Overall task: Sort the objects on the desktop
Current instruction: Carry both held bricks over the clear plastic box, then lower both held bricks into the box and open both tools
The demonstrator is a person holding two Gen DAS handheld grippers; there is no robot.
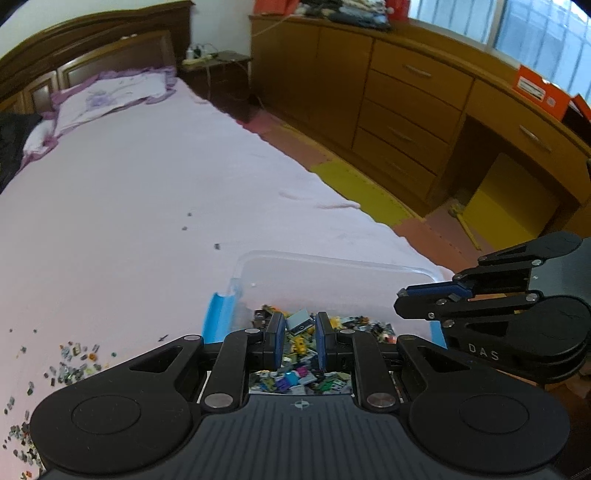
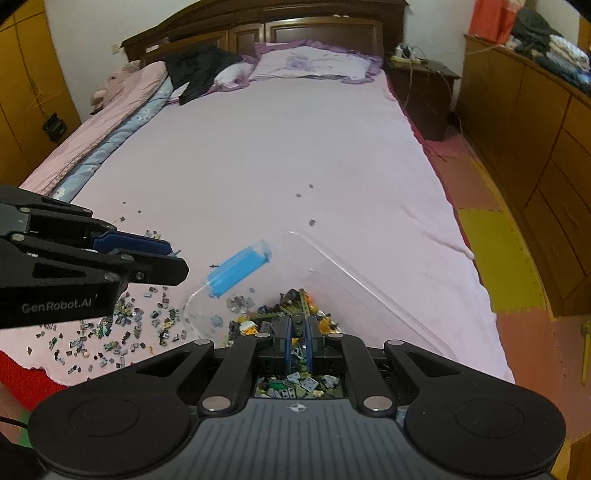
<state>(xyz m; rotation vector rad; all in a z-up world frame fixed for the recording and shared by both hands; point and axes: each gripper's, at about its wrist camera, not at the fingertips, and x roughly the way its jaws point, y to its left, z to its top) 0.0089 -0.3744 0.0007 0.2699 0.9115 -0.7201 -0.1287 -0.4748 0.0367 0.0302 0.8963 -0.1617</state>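
At the near edge of a bed [image 2: 258,155] with a pale lilac sheet, a clear plastic bin [image 2: 369,280] with a blue latch handle [image 2: 238,273] sits on the sheet, holding a heap of small multicoloured pieces [image 2: 280,317]. Left gripper [image 1: 301,341]: held over the near part of the bin, pointing forward and slightly down; its blue-padded fingers [image 1: 279,343] stand apart with an open gap, nothing between them, the pile of pieces visible through the gap. In the right wrist view the same gripper [image 2: 175,264] enters from the left side, level, with its tip above the sheet just left of the bin's latch. Right gripper [image 2: 298,345]: held low over the bin's contents, pointing toward the headboard [image 2: 266,33]; its fingers are nearly together, only a narrow slit left; whether a piece sits in that slit cannot be told. From the left wrist view the right gripper [image 1: 402,301] comes in from the right, level, its tip above the bin's right rim. Loose small pieces [image 2: 122,325] lie scattered on the sheet left of the bin, a few isolated ones [image 2: 311,222] farther up the bed. A pillow [image 2: 314,62] lies at the head; wooden drawers [image 1: 406,122] stand along the right wall beside a floor of coloured foam mats [image 1: 354,188].
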